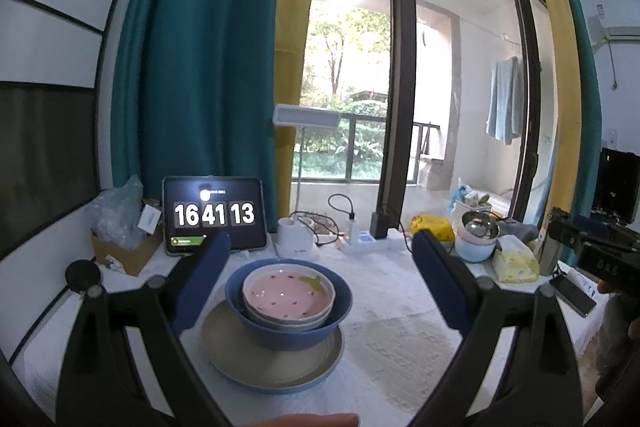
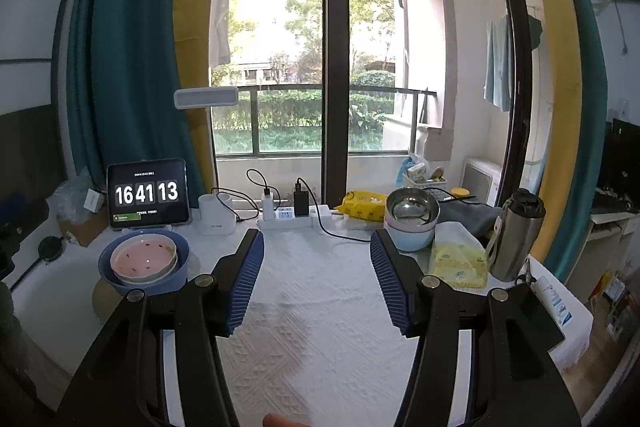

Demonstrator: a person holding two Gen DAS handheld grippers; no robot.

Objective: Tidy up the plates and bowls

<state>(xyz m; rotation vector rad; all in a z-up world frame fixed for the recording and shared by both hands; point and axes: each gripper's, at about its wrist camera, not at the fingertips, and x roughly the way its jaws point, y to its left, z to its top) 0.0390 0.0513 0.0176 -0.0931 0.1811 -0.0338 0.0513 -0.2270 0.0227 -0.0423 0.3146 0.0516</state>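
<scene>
A pink strawberry-print bowl (image 1: 286, 293) sits nested in a pale bowl inside a blue bowl (image 1: 292, 331), and all three stand on a grey plate (image 1: 256, 367) on the white tablecloth. My left gripper (image 1: 320, 267) is open, one finger on each side of this stack, and its pads do not press on it. In the right wrist view the same stack (image 2: 144, 261) stands at the left. My right gripper (image 2: 318, 263) is open over bare cloth with nothing between its fingers. A steel bowl (image 2: 412, 209) rests in a pale blue bowl (image 2: 412, 239) at the back right.
Along the window stand a tablet clock (image 2: 147, 193), a white lamp base (image 2: 216, 217), a power strip (image 2: 286, 219) with cables and a yellow packet (image 2: 362, 203). A tissue pack (image 2: 458, 259), a steel flask (image 2: 516, 235) and a phone (image 1: 572, 293) crowd the right side.
</scene>
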